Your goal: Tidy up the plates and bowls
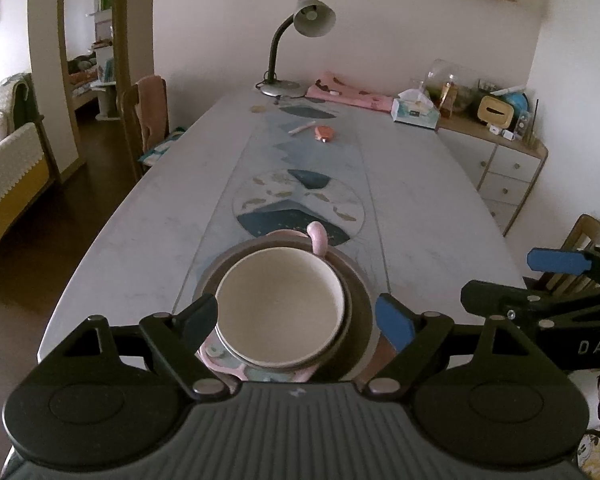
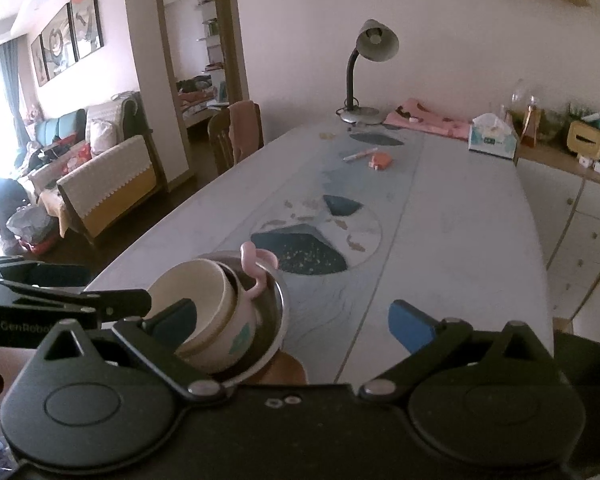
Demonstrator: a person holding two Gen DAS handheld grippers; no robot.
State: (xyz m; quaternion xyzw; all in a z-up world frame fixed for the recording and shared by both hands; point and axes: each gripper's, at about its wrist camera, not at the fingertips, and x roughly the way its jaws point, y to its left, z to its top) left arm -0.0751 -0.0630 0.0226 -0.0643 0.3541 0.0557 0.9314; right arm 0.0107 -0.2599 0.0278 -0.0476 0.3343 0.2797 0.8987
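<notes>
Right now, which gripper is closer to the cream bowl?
Left. The left gripper sits open around the cream bowl in the stack; the right gripper is open beside it, off to its right.

bowls (image 1: pixel 279 312): 3 stacked | lamp (image 1: pixel 304 40): 1 | tissue box (image 1: pixel 415 112): 1

Both grippers are black linkage frames with silver pivot screws and round ribbed bases. The left gripper (image 1: pixel 295 314) has blue finger pads (image 1: pixel 394 320); the right gripper (image 2: pixel 293 320) shows white "GenRobo" lettering at 9 o'clock.
</notes>
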